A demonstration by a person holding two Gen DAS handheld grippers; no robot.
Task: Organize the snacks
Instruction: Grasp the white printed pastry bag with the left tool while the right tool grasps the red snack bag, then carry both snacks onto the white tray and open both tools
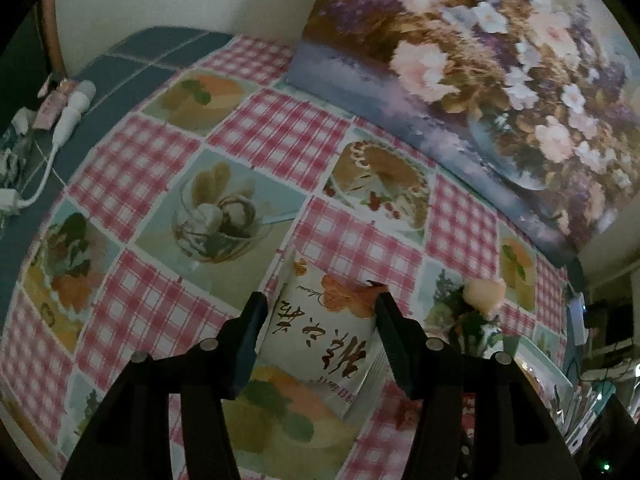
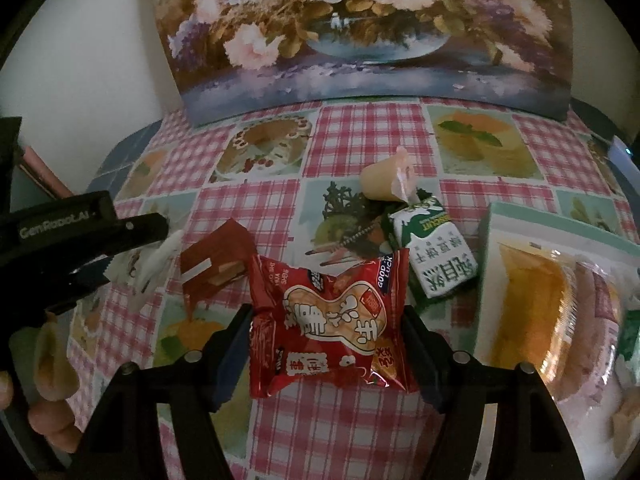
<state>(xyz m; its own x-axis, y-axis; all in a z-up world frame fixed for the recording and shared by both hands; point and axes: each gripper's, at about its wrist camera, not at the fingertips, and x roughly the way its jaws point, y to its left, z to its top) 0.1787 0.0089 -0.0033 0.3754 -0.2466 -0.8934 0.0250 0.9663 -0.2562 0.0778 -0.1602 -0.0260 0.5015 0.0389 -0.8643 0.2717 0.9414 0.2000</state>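
Note:
In the left wrist view my left gripper [image 1: 318, 306] is closed on a white snack packet [image 1: 320, 340] with brown script and an orange print, held above the checked tablecloth. In the right wrist view my right gripper [image 2: 326, 320] is closed on a red peanut snack bag [image 2: 328, 320]. Beyond it lie a dark red wafer packet [image 2: 212, 264], a green and white biscuit packet [image 2: 436, 248] and a pale jelly cup [image 2: 386, 180]. The left gripper's body [image 2: 80, 228] shows at the left, with the white packet's edge [image 2: 160, 260] beside it.
A pale green tray [image 2: 516, 220] at the right holds wrapped orange cakes [image 2: 536, 312] and other snacks. A flower painting [image 2: 360, 40] leans on the wall behind the table. A white plug and cable [image 1: 68, 116] lie at the far left. The jelly cup [image 1: 484, 294] also shows here.

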